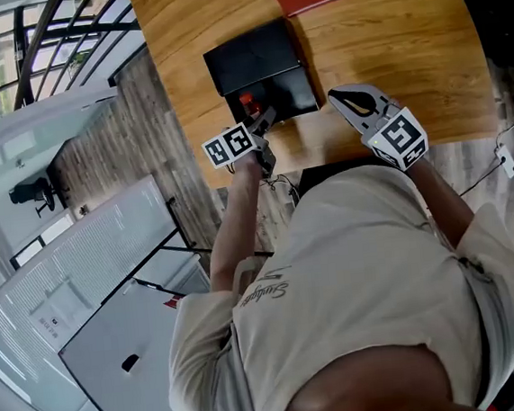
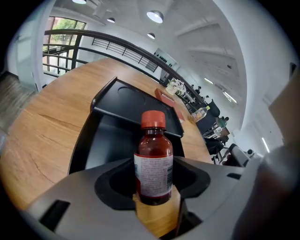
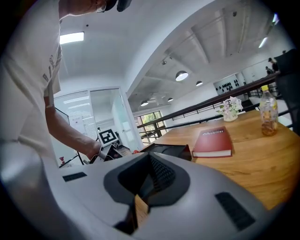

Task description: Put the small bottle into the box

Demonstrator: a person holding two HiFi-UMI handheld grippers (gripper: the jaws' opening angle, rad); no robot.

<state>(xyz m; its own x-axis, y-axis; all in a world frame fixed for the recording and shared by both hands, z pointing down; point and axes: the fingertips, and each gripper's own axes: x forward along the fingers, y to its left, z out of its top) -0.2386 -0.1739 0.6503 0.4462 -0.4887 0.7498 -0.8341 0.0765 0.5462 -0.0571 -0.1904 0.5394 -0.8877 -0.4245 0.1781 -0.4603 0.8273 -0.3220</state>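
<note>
At the table's near edge, just before the open black box: small bottle, upright, clamped at its labelled body by the left gripper. Likely light, rigid and smooth-sided; hold mid-body. Right gripper: jaws together, empty. Box interior is mostly hidden.

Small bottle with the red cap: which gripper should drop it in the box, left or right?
Left. The left gripper holds the small bottle in its jaws, right at the black box. The right gripper is shut and empty, beside the box.
</note>
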